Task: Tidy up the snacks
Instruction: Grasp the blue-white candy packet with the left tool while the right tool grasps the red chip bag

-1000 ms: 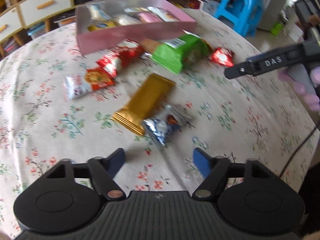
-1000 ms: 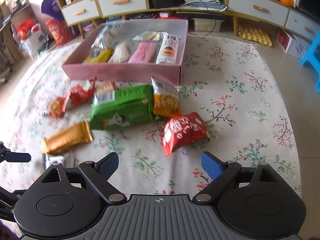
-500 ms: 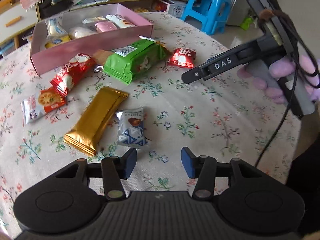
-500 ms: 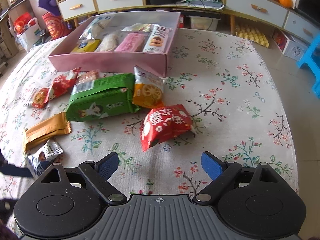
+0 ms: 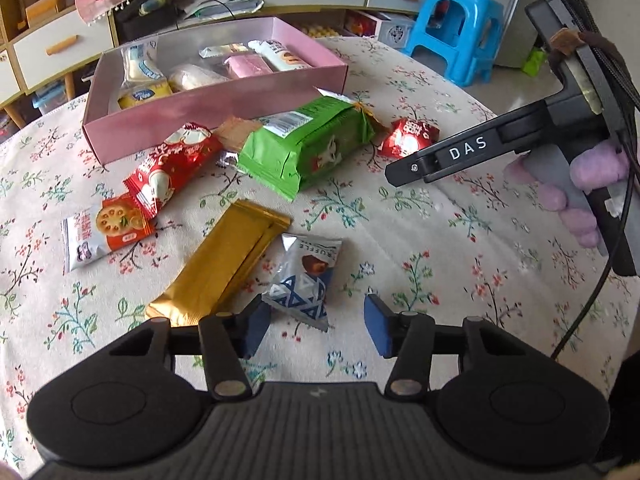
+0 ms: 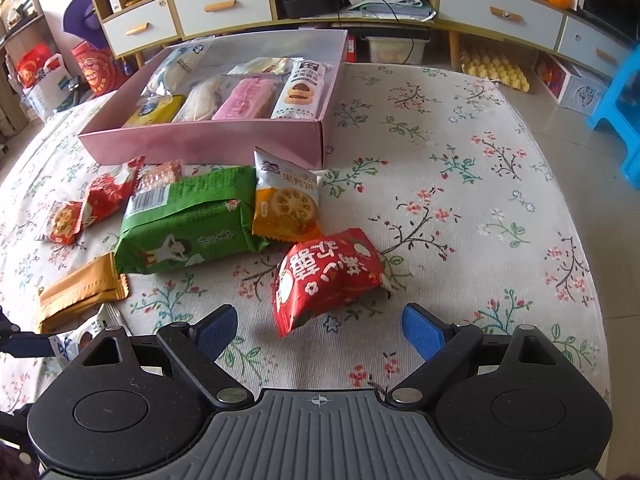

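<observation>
Pink box sits on the floral tablecloth, well ahead of both tongs, lid off. Inside, in a row: a yellow packet, a pale wrapped bun, a pink packet, and a white packet printed with brown sandwich cookies. A tall white-and-blue bag leans at the box's far left corner; another pale wrapper lies behind the pink one. Writing on these is too small to read.

Left gripper: jaws partly apart, not clamped on anything. The silver-blue truffle packet lies just ahead, its near corner between the blue pads, nearer the left pad; contact cannot be told. Part of the word "TRUFFLE" reads on it. The gold bar lies just to the left of the tongs, touching the truffle packet's side.

Right gripper: jaws wide apart, released, holding nothing. The red puffed packet with white Chinese characters lies just ahead, its near corner reaching toward the gap, apart from both pads.

Farther ahead of the right tongs: an orange lotus-root chip packet leaning on a big green pack with a barcode label. Left of that, a long red packet and a small orange-and-white packet.

In the left view the right tongs' side arm reads "DAS"; a hand in a purple glove holds it.
</observation>
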